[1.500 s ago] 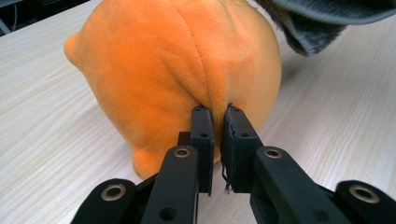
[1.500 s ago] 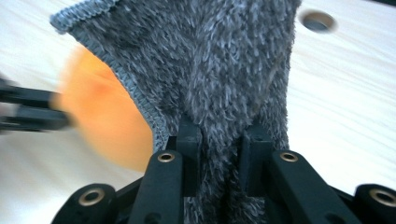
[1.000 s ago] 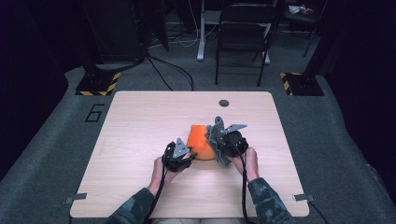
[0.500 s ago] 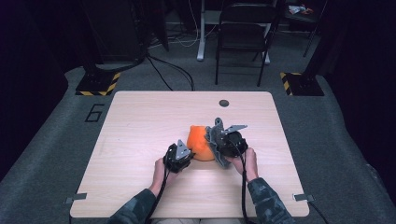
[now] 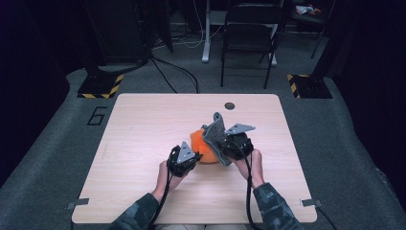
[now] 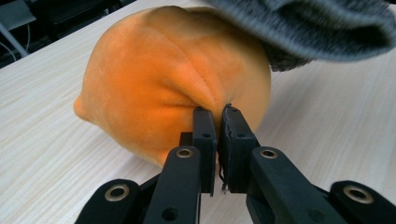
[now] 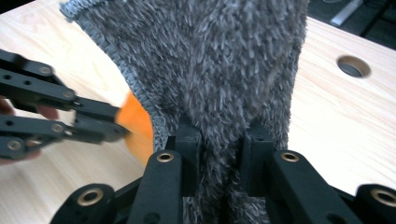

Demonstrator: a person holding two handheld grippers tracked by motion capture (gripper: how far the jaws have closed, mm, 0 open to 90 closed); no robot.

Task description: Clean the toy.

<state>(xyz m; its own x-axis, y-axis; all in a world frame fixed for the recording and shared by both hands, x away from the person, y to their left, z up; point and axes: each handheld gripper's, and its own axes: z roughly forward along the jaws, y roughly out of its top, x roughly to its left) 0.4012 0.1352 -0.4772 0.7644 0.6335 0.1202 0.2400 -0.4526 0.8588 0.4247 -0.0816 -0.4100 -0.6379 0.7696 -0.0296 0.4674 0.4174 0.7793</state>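
An orange plush ball (image 5: 197,145) lies on the wooden table (image 5: 143,120), just in front of the person. My left gripper (image 5: 193,157) comes at it from the left. Its jaws have just been closing and are shut on a pinched fold of the orange plush ball (image 6: 163,79), as the left gripper (image 6: 218,113) view shows up close. My right gripper (image 5: 223,151) holds a grey fuzzy cloth (image 5: 215,135) that stands up over the ball's right side. Its jaws have just been closing, and the right gripper (image 7: 223,134) is shut on the grey cloth (image 7: 215,60).
A round cable hole (image 5: 230,106) sits near the table's far edge. Behind the table stand a dark chair (image 5: 249,28) and two bases with yellow-black stripes (image 5: 101,87). Bare tabletop lies to the left and right of the hands.
The right gripper has risen a little with the grey cloth, which now stands taller over the ball. The left gripper has stayed in place.
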